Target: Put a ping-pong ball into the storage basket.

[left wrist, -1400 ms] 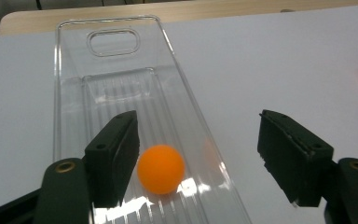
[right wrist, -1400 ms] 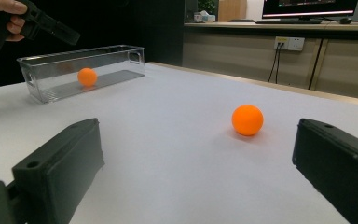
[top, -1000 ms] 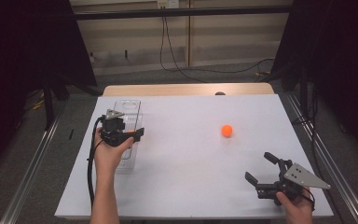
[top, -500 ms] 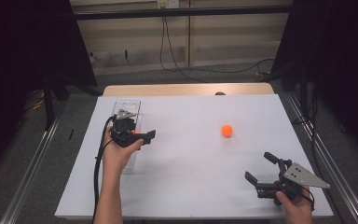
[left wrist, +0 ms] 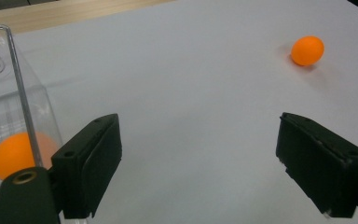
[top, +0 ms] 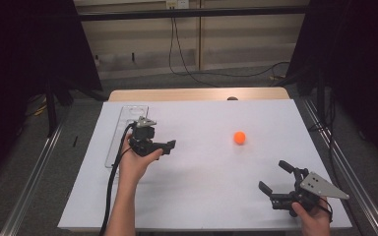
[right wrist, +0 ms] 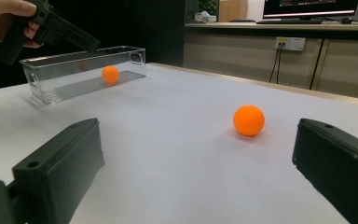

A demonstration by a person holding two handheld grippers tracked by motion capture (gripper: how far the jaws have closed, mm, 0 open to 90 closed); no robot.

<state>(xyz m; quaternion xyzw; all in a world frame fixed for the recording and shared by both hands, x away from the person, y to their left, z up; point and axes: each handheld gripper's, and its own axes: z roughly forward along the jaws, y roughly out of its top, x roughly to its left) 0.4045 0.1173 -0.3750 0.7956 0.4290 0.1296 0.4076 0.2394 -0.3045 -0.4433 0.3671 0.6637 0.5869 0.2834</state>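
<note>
- While the left gripper (top: 167, 146) hovers beside the clear box (top: 123, 129), its empty jaws have just been opening.
- One orange ball (right wrist: 110, 74) lies inside the clear box.
- Right gripper (top: 275, 178), well apart from it, has its jaws wide, empty.

You've got one orange ball (top: 239, 137) sitting loose on the white counter (top: 202, 196), right of centre. A second ball (right wrist: 110, 74) rests inside the clear, long bin (top: 123, 132) at the counter's left side.
</note>
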